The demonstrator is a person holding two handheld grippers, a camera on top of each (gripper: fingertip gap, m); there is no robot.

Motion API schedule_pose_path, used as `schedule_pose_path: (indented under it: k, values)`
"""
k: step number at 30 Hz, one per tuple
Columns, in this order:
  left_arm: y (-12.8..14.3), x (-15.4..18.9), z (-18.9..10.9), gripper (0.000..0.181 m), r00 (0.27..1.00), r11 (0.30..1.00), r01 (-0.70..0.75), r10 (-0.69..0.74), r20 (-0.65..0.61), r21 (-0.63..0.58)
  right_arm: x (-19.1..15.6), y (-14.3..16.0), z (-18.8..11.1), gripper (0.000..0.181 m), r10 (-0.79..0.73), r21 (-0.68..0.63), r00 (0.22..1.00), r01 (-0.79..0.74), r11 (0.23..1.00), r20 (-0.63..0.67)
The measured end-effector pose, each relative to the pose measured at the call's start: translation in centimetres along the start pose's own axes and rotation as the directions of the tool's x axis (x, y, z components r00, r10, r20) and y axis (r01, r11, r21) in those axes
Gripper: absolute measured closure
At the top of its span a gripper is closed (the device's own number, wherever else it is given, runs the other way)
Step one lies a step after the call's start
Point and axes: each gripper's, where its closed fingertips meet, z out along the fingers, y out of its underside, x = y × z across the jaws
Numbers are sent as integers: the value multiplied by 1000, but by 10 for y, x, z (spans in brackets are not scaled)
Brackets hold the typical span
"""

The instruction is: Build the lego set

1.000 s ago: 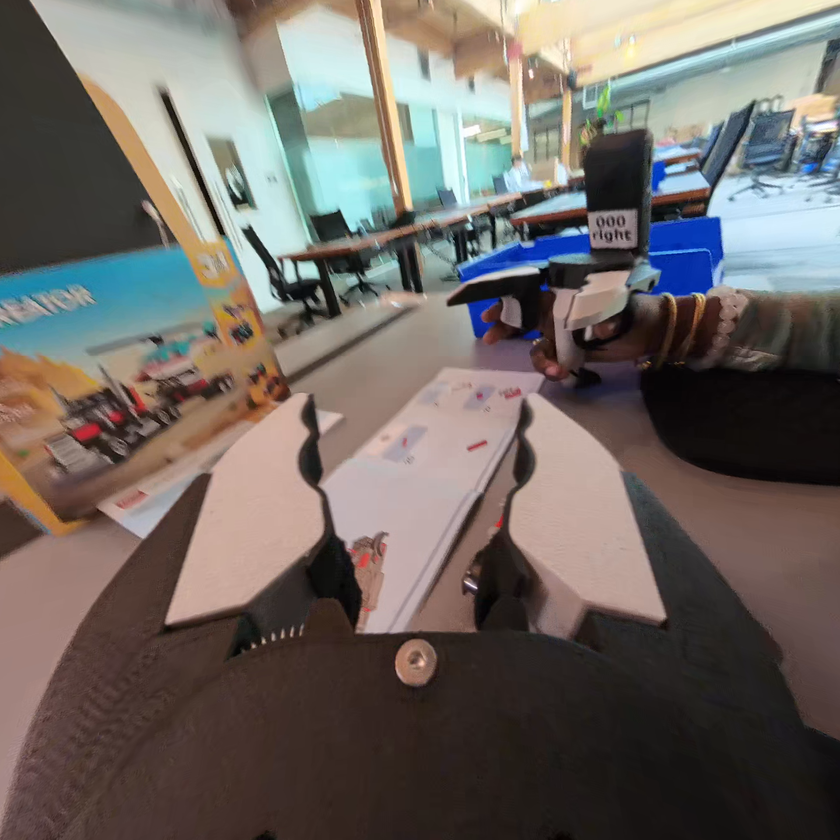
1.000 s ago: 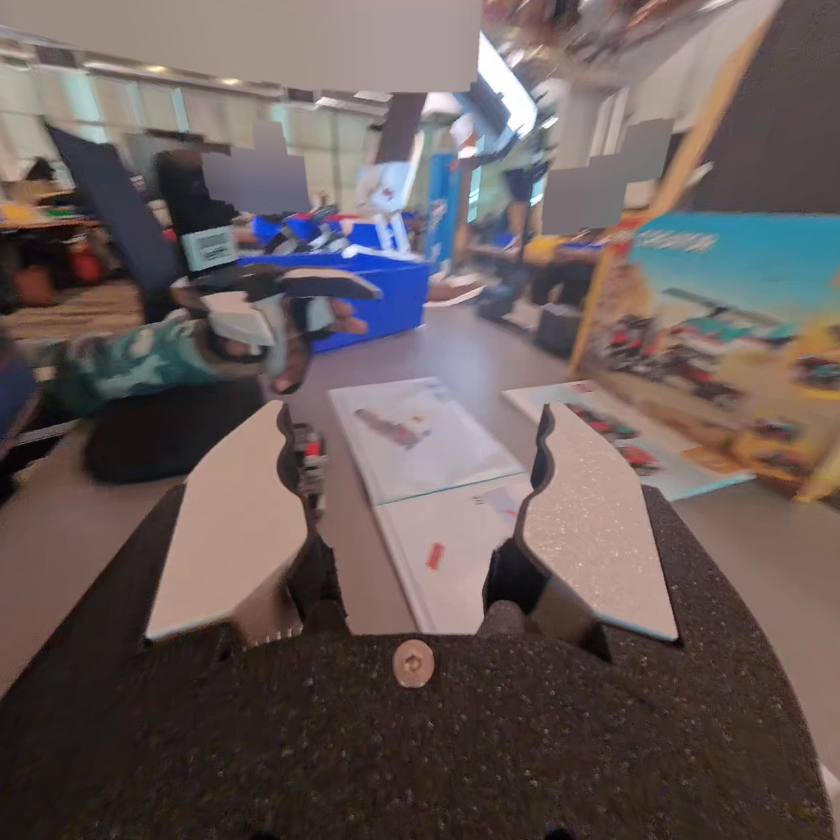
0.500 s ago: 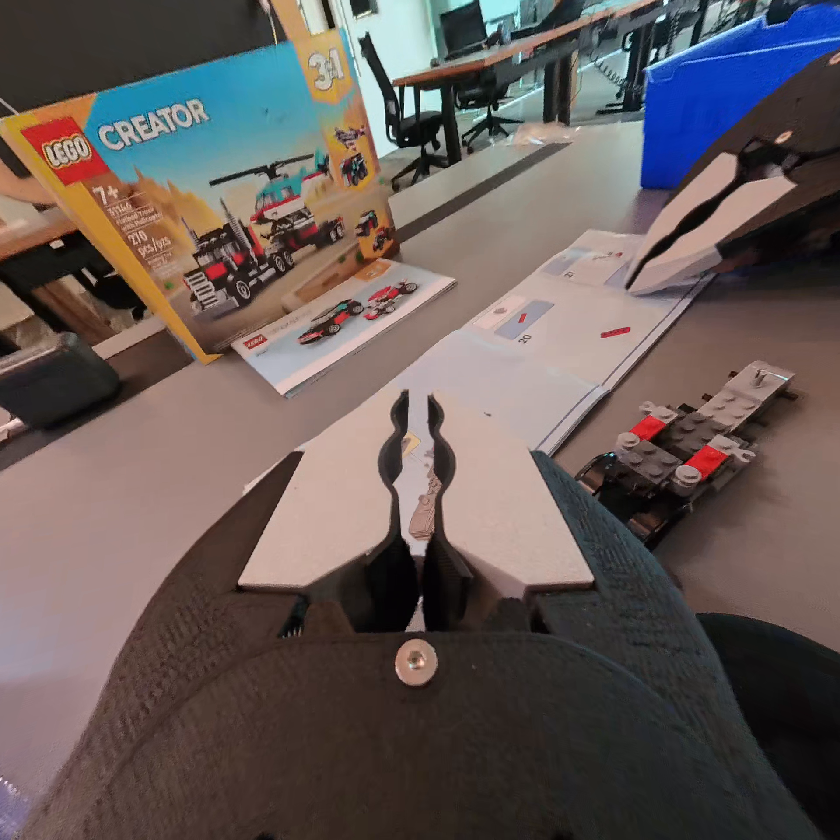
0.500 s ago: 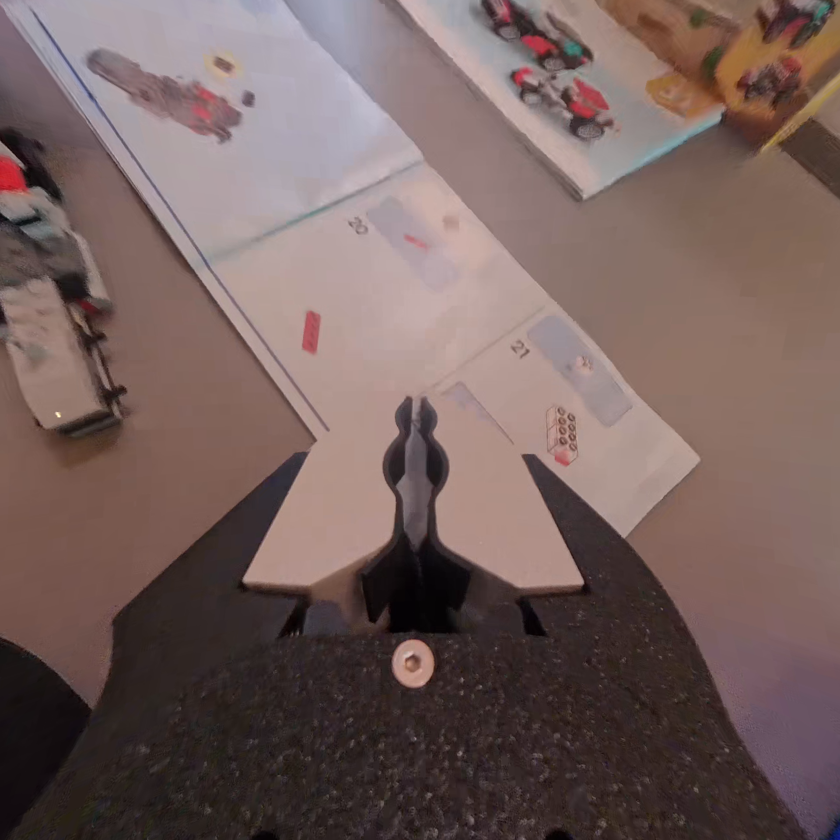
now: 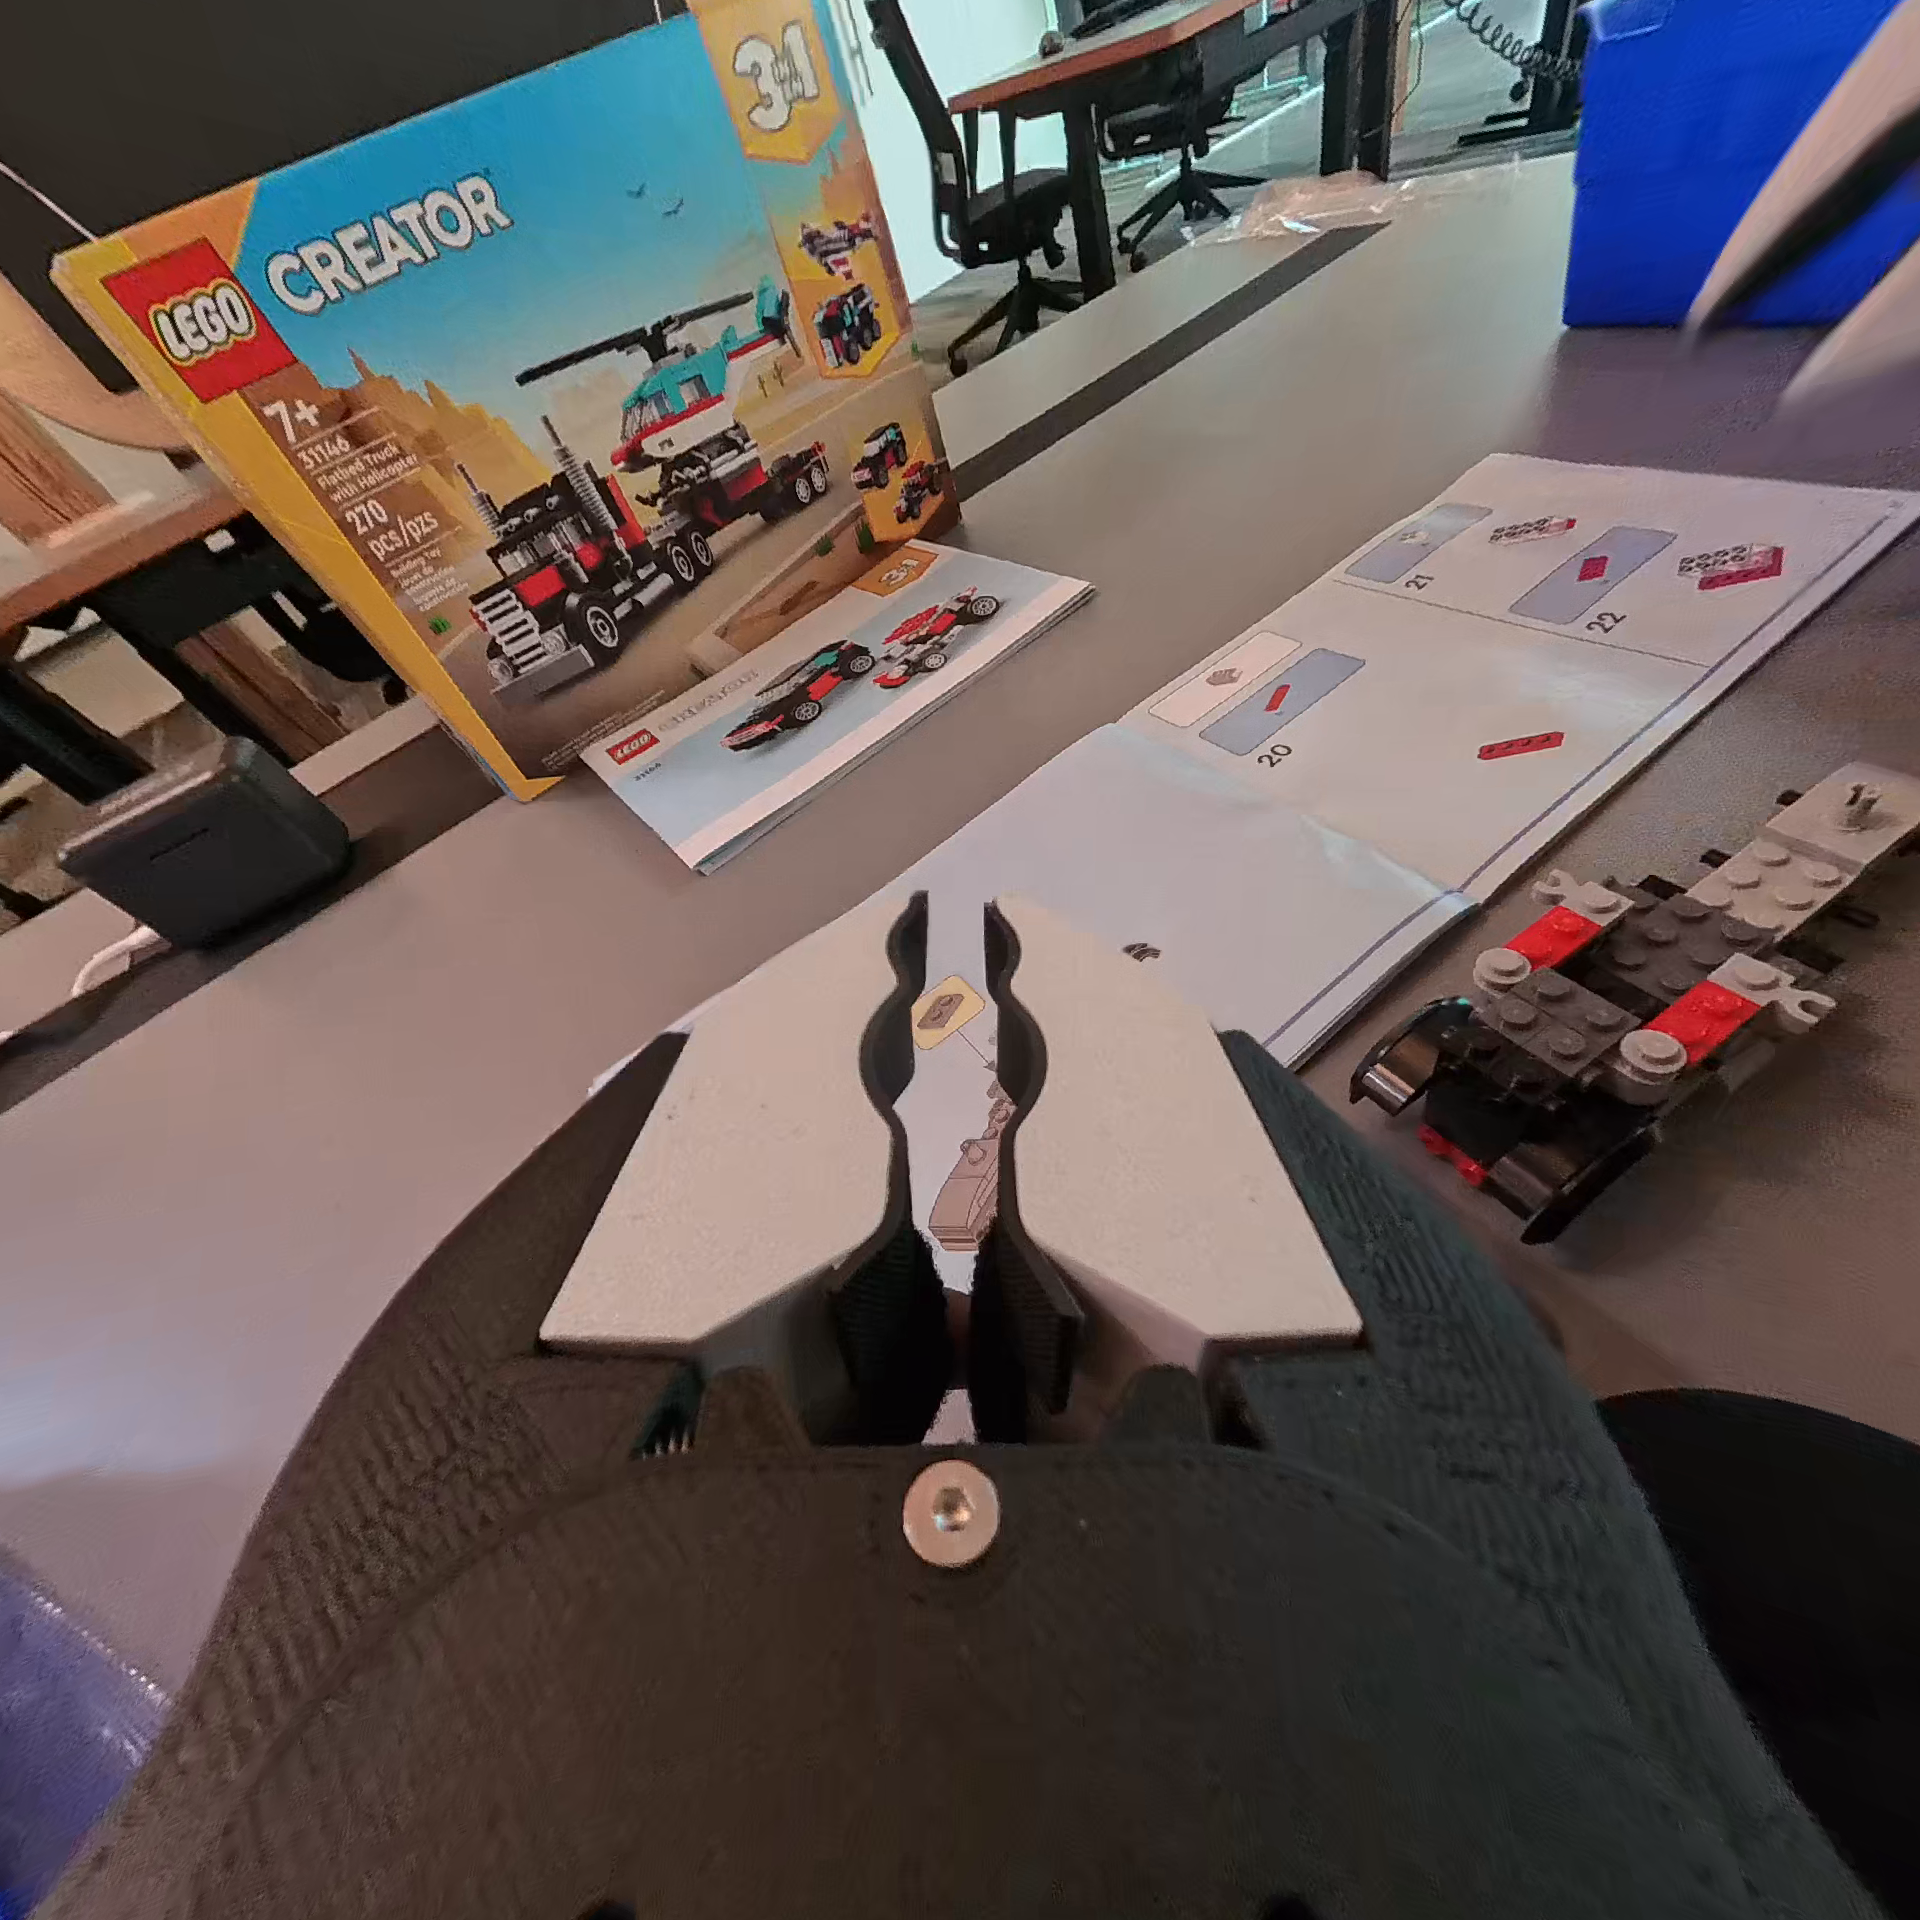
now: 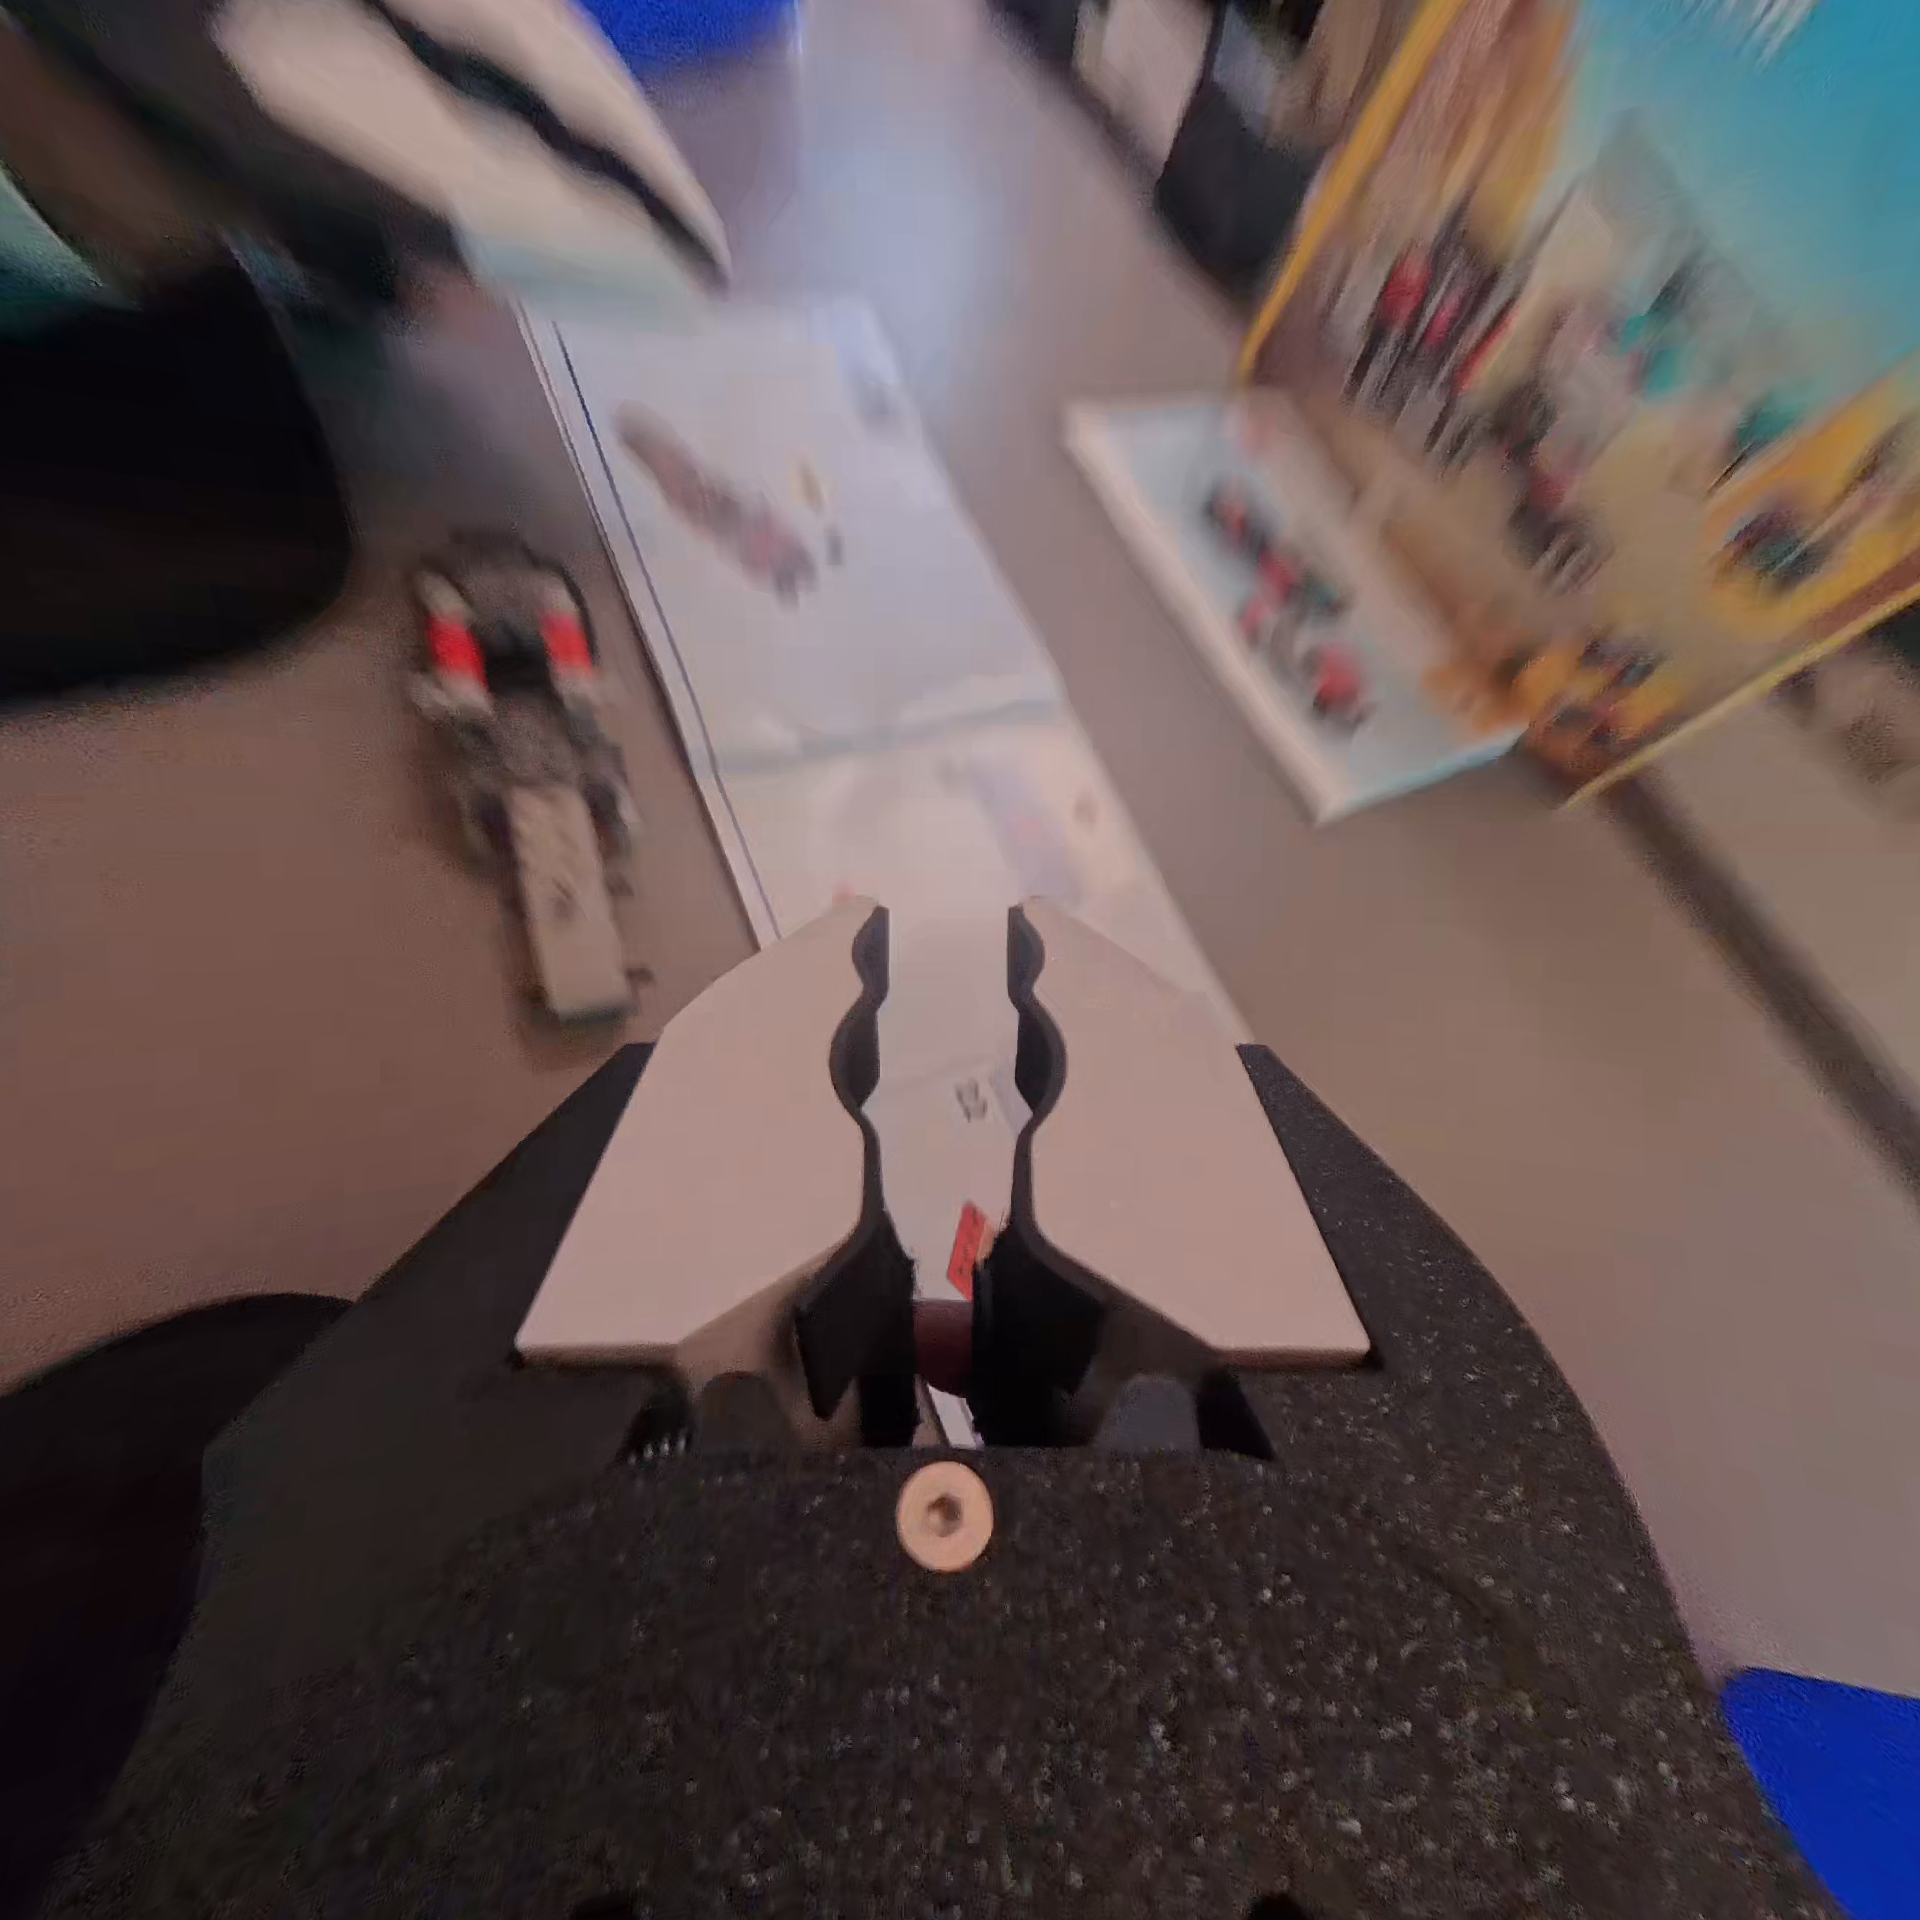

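A part-built lego truck chassis (image 5: 1621,997), grey, black and red, lies on the grey table to the right of my left gripper (image 5: 954,906). The left gripper's fingers stand almost together with nothing between them, over the open instruction booklet (image 5: 1403,707). My right gripper (image 6: 948,914) has a narrow gap between its fingers and is empty, above the same booklet (image 6: 831,623). That view is blurred. The chassis (image 6: 520,748) lies to its left. Each gripper shows blurred in the other's view, the right one (image 5: 1829,208) and the left one (image 6: 499,135).
The lego box (image 5: 499,416) stands at the back left with a second, closed booklet (image 5: 852,665) lying in front of it. A blue bin (image 5: 1683,156) is at the far right. A black box (image 5: 208,842) sits at the left table edge. A black pad (image 6: 135,499) lies left of the chassis. There is about 20 cm between the tips of the two grippers.
Both grippers went from wide open to shut and dropped toward the booklet. Since half a second ago the right gripper has lifted, tilted up and opened a little. The left gripper has barely moved.
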Motion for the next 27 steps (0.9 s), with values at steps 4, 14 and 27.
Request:
schedule_pose_path:
  k: [4, 14, 27]
  values:
    - [-3, -1, -2, 171, 999, 999, -30, 29, 21, 32, 24, -65, -119, 160, 25, 266, 963, 50, 963, -270]
    - [4, 3, 4, 169, 995, 995, -92, 93, 22, -34, 102, 205, -250, 166, 398, -437, 781, -607, 664, -481]
    - [7, 10, 6, 168, 990, 989, -142, 142, -3, -50, 104, 254, -226, 144, 474, -618, 783, -615, 489, -404]
